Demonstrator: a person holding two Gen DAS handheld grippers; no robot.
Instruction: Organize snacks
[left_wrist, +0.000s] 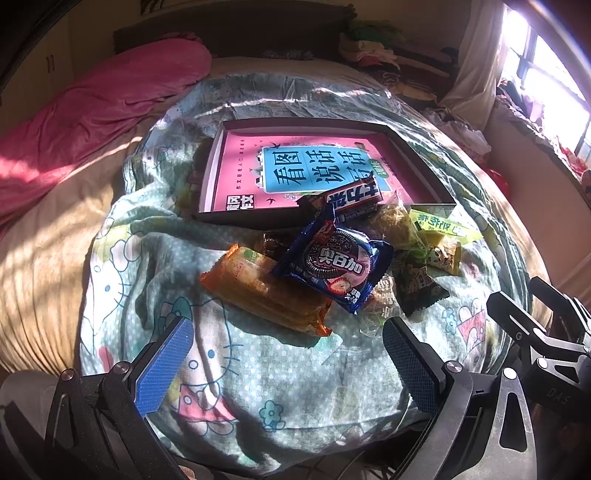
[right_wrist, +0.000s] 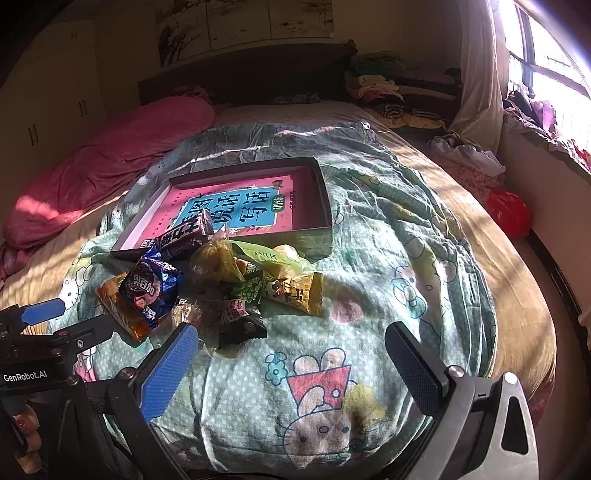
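A pile of snacks lies on a cartoon-print quilt (left_wrist: 258, 369) in front of a dark shallow box (left_wrist: 421, 158) holding a pink book (left_wrist: 236, 173). A blue cookie pack (left_wrist: 332, 267) rests on an orange wafer pack (left_wrist: 258, 291). A dark chocolate bar (left_wrist: 354, 197) leans over the box's near edge. Yellow-green packets (left_wrist: 443, 225) lie to the right. My left gripper (left_wrist: 288, 352) is open just short of the pile. In the right wrist view the box (right_wrist: 325, 206), cookie pack (right_wrist: 151, 288) and yellow packet (right_wrist: 299, 291) show; my right gripper (right_wrist: 291, 354) is open, holding nothing.
A pink blanket (left_wrist: 103, 107) lies along the bed's left side. Folded clothes (right_wrist: 376, 85) sit by the dark headboard. A red bag (right_wrist: 508, 214) lies near the window wall on the right. The left gripper's body (right_wrist: 44, 332) shows at the right wrist view's left edge.
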